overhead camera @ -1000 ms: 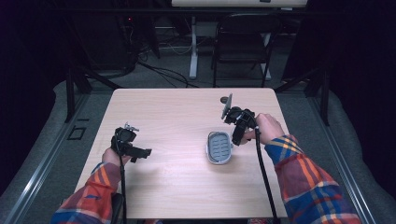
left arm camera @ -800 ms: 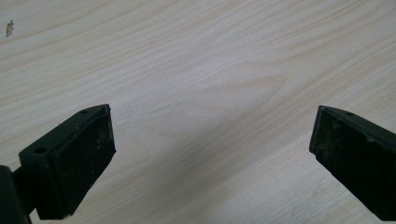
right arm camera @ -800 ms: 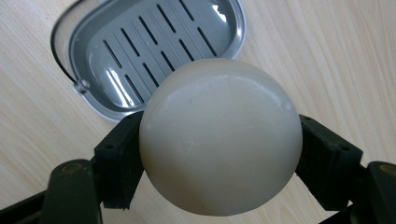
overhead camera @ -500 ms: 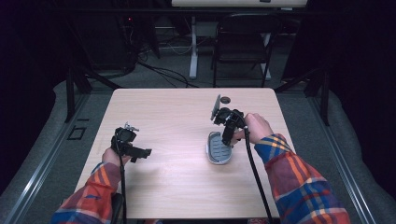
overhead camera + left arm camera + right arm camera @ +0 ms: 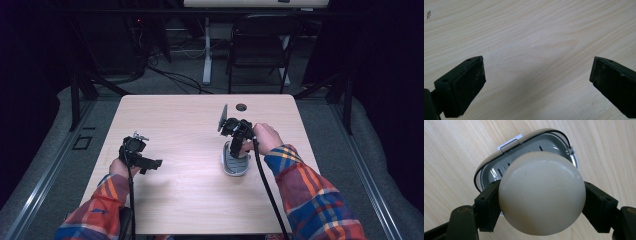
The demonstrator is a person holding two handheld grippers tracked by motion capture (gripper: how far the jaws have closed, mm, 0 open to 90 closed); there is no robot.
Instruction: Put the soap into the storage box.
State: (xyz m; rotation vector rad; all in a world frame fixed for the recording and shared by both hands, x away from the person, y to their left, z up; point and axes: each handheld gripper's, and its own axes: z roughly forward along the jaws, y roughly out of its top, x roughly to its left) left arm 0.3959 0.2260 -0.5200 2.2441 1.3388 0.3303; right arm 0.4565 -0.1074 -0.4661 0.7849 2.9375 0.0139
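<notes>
My right gripper point(image 5: 541, 206) is shut on a round cream-white bar of soap point(image 5: 541, 195), its black jaws pressing the soap's two sides. Right under the soap lies an oval grey soap dish point(image 5: 490, 173) with a slotted floor and a thin wire rim. In the high view the right gripper point(image 5: 235, 145) hangs over the soap dish point(image 5: 236, 166) at the table's right middle. My left gripper point(image 5: 150, 164) sits low over the left part of the table. It stands open, and between its jaws there is bare wood point(image 5: 536, 75).
The pale wooden table point(image 5: 185, 200) has a round cable hole point(image 5: 241, 107) near its far edge. A white label point(image 5: 510, 140) pokes out from under the dish. Beyond the table stand a dark folding chair point(image 5: 260, 50) and cables on the floor.
My right gripper has moved left and toward me with the soap, from beside the dish to directly over it. The left gripper has stayed where it was.
</notes>
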